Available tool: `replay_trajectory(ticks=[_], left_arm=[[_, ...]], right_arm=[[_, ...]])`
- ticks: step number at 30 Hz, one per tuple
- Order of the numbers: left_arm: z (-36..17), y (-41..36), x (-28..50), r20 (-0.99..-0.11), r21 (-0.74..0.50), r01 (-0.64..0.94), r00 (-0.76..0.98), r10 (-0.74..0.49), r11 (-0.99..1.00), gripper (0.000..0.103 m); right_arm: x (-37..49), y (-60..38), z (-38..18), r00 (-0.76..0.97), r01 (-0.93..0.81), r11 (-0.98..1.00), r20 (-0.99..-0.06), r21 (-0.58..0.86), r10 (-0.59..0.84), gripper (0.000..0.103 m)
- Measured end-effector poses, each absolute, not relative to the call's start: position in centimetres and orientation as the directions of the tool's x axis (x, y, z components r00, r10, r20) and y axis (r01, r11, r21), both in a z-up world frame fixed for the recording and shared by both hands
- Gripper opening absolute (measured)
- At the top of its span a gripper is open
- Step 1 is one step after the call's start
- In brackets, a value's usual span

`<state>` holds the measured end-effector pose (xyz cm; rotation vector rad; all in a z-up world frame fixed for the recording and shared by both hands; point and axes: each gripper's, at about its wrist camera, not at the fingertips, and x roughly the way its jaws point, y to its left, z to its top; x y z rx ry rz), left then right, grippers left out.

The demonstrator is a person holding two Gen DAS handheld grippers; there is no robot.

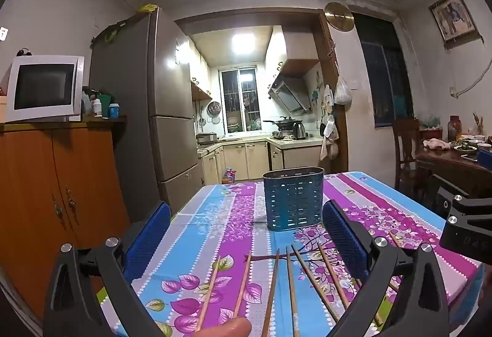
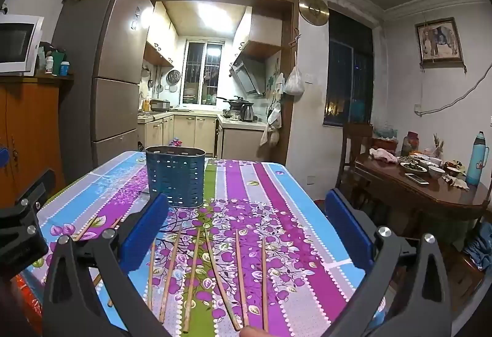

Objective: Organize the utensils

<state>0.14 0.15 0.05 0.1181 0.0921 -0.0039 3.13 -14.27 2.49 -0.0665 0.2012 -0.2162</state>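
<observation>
Several wooden chopsticks [image 1: 273, 287] [image 2: 196, 272] lie side by side on the flowered tablecloth, near the front edge. A blue perforated utensil holder [image 1: 293, 198] [image 2: 175, 177] stands upright behind them, and no utensil shows above its rim. My left gripper [image 1: 246, 235] hovers over the chopsticks, open wide with nothing between its blue pads. My right gripper [image 2: 246, 226] is also open wide above the chopsticks and holds nothing. In the left wrist view the black body of the right gripper shows at the right edge. In the right wrist view the left gripper's body sits at the left edge.
The table [image 2: 292, 183] carries a striped purple, blue and green cloth. A wooden dining table [image 2: 424, 189] with bowls and a flask stands to the right, with a chair [image 2: 353, 149] beside it. An orange cabinet [image 1: 55, 183] and a fridge [image 1: 153, 109] stand on the left.
</observation>
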Motion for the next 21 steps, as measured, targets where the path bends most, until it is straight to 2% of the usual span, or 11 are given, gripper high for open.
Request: replay_trajectory(ticks=[21], left_arm=[[-0.2, 0.5, 0.6, -0.117, 0.118, 0.005, 0.993, 0.009, 0.993, 0.099]], right_arm=[[3.3, -14.7, 2.4, 0.954, 0.195, 0.978, -0.217, -0.073, -0.206, 0.098]])
